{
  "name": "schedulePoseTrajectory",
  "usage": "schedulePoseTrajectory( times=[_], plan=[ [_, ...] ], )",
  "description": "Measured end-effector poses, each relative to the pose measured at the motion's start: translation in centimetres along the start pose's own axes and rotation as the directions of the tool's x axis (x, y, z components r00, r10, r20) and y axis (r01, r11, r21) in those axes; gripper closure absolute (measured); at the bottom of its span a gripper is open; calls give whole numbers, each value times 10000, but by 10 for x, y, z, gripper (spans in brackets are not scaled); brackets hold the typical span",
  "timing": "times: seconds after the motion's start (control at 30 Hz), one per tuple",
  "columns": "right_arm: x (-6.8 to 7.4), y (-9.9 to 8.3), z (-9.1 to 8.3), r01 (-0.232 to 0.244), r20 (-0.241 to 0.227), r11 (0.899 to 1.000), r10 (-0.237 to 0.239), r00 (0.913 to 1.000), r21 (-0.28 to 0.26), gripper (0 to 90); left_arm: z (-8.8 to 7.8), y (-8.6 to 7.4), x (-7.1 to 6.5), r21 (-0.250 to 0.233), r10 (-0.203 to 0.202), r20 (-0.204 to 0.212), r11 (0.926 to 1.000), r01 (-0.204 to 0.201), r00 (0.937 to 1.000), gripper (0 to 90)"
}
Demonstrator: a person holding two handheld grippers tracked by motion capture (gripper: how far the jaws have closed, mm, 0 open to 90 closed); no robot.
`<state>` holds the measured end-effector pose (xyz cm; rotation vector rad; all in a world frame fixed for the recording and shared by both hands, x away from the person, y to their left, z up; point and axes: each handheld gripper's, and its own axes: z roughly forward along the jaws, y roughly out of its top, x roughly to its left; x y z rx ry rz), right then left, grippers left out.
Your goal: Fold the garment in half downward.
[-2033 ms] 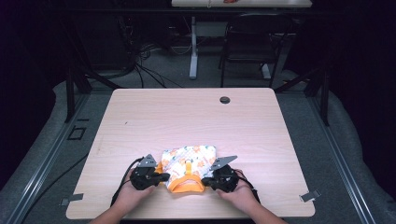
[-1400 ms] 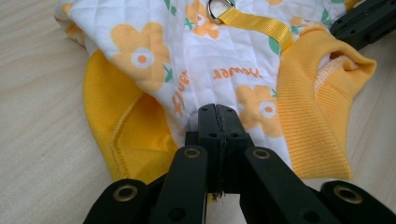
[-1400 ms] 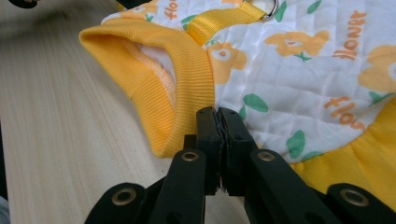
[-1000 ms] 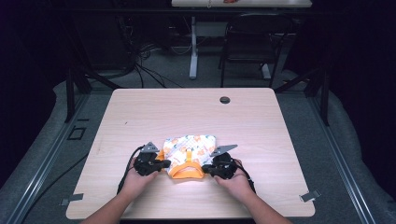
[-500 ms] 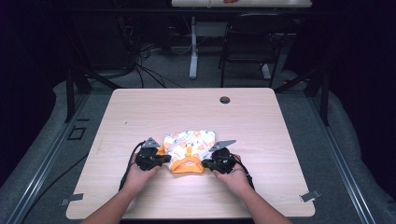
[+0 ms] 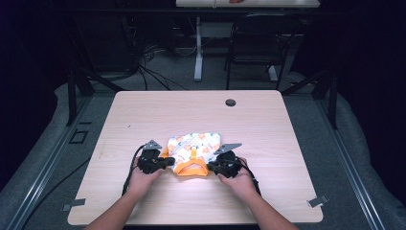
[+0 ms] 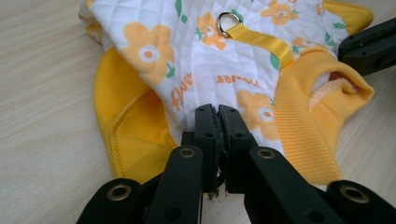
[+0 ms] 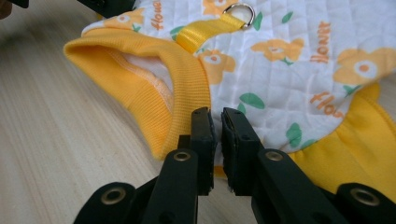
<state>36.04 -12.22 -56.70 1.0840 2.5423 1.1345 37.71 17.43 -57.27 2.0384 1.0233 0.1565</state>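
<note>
The garment [image 7: 224,60] runs past the top edge in both gripper views, its far hem cut off.

1. A lab or recording studio — dark curtains [image 6: 28,72] close off the space around one lit wooden counter [image 6: 268,124].
2. Cables [image 6: 148,62] trail over grey carpet [image 6: 349,139] behind it.
3. A black chair [image 6: 251,45] and a second desk [image 6: 249,4] stand at the back — office-style furniture, nothing homely.
</note>
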Motion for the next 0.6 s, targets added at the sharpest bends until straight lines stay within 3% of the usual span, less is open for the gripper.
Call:
schedulePoseTrajectory(
  times=[0.1,0.27,0.33,0.4,0.6],
  plan=[
    [4,1,-13,171,109,9989,-166,9998,-447,823,-9,1,-1,-209,-5,-22,9998,5,10000,862],
    [8,-3,-29,463,327,9969,-443,9985,-640,804,-25,0,-3,-470,67,-60,9989,-70,10000,830],
    [10,-7,-35,403,326,9964,-379,9988,-747,784,-33,-3,-5,-532,423,-271,9976,-437,9987,805],
    [11,-8,-37,426,329,9962,-401,9987,-762,778,-37,-4,-6,-548,523,-367,9970,-543,9980,792],
    [19,-21,-49,936,655,9925,-885,9939,-788,663,-49,-20,-9,-818,369,-439,9958,-404,9984,626]
  ],
)
